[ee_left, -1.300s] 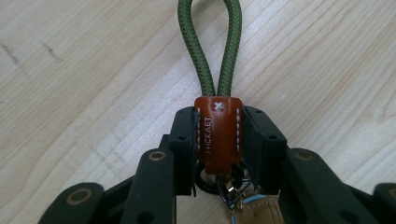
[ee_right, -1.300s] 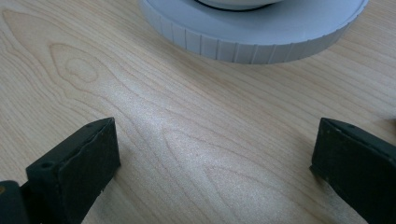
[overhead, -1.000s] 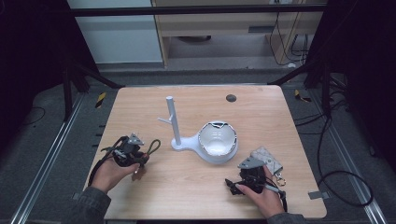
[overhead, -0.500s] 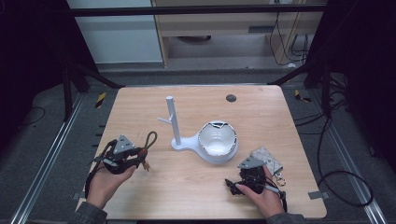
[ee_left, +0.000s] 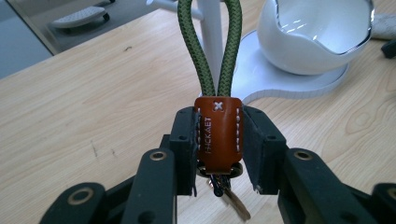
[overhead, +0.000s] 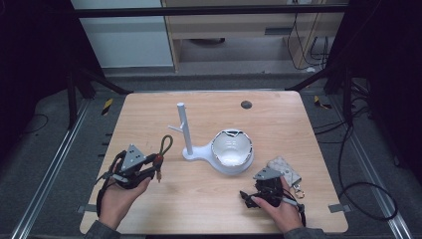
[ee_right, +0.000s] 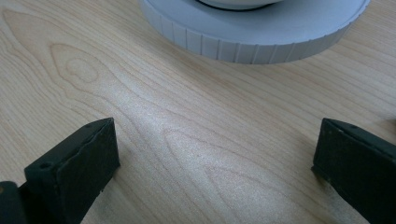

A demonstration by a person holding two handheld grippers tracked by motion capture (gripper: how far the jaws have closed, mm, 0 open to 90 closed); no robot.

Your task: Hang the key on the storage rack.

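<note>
A pale wooden surface (overhead: 209,199) sits in a dark room, with cables on the floor at the right of the high view. The keychain (overhead: 161,152) is a green cord loop bound by a brown leather tab, and it lies left of centre in that view, clear of the wood. The left hand-held gripper (overhead: 149,167) has its jaws clamped on the tab from both sides; in the left gripper view the tab (ee_left: 218,133) stands upright between the pads, the loop (ee_left: 212,46) rises straight ahead to the top of the frame, and small metal bits hang below.

What the coming move likely turns on: the loop's long axis runs from the gripper toward the upper right of the high view, pointing at the white stand (overhead: 185,130), whose post with a short side peg rises just beyond the loop's tip. In the left gripper view the post (ee_left: 210,28) shows directly behind the loop, so loop and post are nearly lined up but apart. The left hand is much the nearer one to the peg.

Right of the post, on the same base, sits a white bowl (overhead: 231,149). The right hand-held gripper (overhead: 251,196) rests low at the lower right, jaws wide apart with nothing between them, the base's rim (ee_right: 252,42) ahead of it. A grey pouch (overhead: 284,169) lies just beside it.
</note>
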